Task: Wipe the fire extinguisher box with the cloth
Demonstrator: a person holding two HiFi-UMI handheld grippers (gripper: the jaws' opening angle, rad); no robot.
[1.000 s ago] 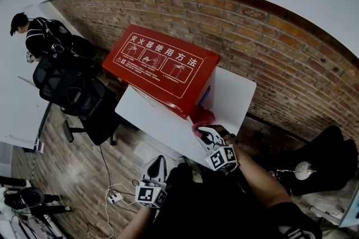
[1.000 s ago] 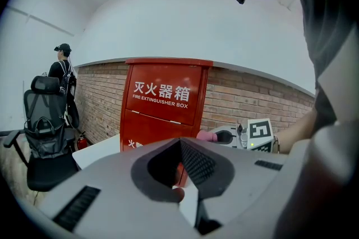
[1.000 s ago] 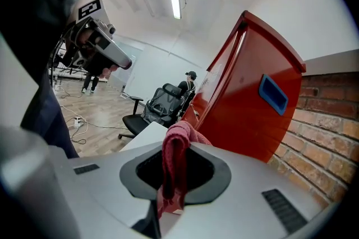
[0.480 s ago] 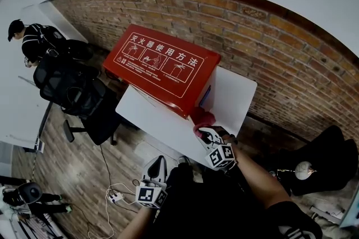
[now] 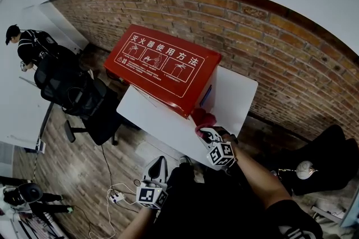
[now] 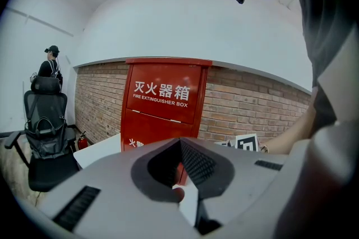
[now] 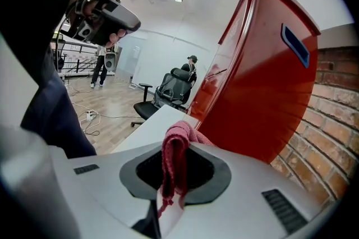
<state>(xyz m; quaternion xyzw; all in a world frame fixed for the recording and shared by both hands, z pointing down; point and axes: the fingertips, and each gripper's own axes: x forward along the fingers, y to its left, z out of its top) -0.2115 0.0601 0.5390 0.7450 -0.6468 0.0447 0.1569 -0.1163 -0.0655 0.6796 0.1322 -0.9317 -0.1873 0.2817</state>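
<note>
The red fire extinguisher box (image 5: 164,67) stands upright on a white table (image 5: 162,120) against the brick wall; its front carries white lettering (image 6: 161,92). My right gripper (image 5: 205,128) is shut on a pink-red cloth (image 5: 202,116), held near the box's lower right side panel (image 7: 263,92). In the right gripper view the cloth (image 7: 175,159) hangs folded between the jaws. My left gripper (image 5: 156,167) hangs low, off the table's front edge, with its jaws closed on nothing (image 6: 180,187).
A black office chair (image 5: 78,100) stands left of the table. A person (image 5: 31,44) stands at far left. Cables and a power strip (image 5: 115,196) lie on the wood floor. A dark bag (image 5: 325,159) sits at right by the brick wall (image 5: 269,36).
The right gripper with the cloth has edged slightly up toward the box. The person at far left has shifted a little. The left gripper has not moved.
</note>
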